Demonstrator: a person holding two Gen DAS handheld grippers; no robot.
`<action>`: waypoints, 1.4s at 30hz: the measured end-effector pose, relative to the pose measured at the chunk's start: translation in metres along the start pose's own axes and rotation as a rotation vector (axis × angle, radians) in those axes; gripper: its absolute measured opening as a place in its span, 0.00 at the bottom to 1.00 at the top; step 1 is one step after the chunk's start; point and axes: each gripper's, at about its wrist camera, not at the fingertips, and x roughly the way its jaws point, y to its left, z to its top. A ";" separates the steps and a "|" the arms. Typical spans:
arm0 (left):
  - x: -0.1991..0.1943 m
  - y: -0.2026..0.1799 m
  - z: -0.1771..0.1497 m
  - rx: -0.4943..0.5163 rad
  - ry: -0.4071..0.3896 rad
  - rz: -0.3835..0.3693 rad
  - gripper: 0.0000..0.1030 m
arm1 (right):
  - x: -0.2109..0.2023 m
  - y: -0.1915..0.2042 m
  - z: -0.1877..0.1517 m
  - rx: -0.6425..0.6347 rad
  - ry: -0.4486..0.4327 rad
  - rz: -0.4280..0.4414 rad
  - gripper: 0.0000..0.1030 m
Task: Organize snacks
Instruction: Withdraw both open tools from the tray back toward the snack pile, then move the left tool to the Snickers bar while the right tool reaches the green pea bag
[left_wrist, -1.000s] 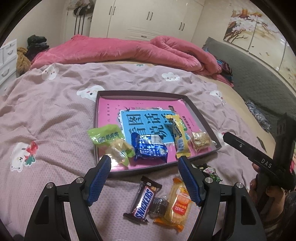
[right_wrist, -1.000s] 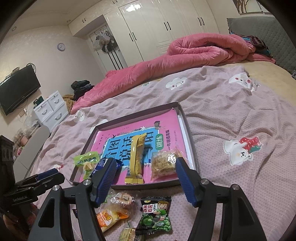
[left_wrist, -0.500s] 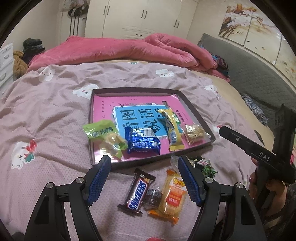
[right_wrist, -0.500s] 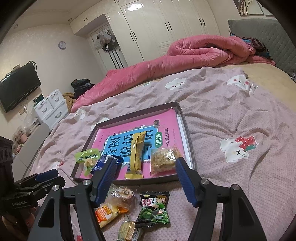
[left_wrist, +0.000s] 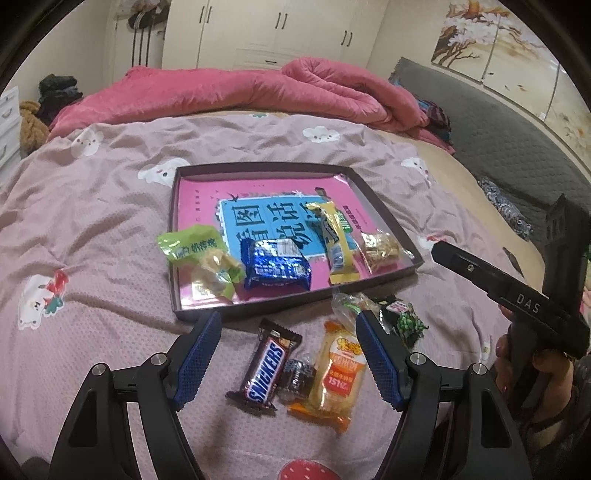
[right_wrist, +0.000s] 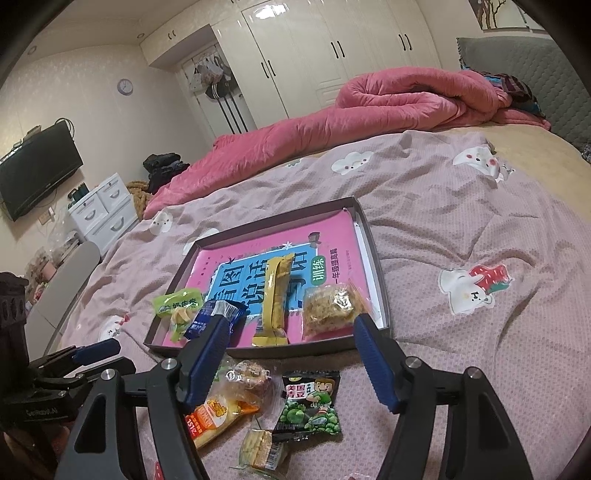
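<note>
A dark tray (left_wrist: 295, 300) lined with a pink book lies on the bed. In it are a green packet (left_wrist: 192, 246), a blue packet (left_wrist: 275, 264), a yellow bar (left_wrist: 334, 236) and a clear cracker pack (left_wrist: 380, 247). On the bedspread in front lie a Snickers bar (left_wrist: 267, 365), a small dark candy (left_wrist: 297, 374) and an orange pastry pack (left_wrist: 338, 373). My left gripper (left_wrist: 288, 325) hangs open above these, touching none. My right gripper (right_wrist: 291, 325) hovers over a green pea packet (right_wrist: 310, 402) and a small cracker pack (right_wrist: 262, 448), jaws opening, nothing between them.
A rolled pink quilt (left_wrist: 258, 92) lies across the far side of the bed. Wardrobes (right_wrist: 332, 62), a white drawer unit (right_wrist: 103, 214) and a wall television (right_wrist: 37, 170) stand beyond. A hand (left_wrist: 535, 365) holds the right gripper at the right edge.
Both views have shifted only slightly. The tray and the snacks lie where they were, and neither gripper has taken hold of anything.
</note>
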 end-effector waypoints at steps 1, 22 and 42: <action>0.000 -0.001 -0.001 0.003 0.005 0.000 0.75 | 0.000 0.000 0.000 0.002 0.002 -0.001 0.67; 0.008 -0.027 -0.034 0.056 0.121 -0.073 0.75 | -0.005 -0.007 -0.010 0.016 0.032 -0.021 0.68; 0.015 -0.036 -0.050 0.076 0.192 -0.115 0.75 | 0.002 -0.012 -0.021 0.023 0.121 -0.057 0.68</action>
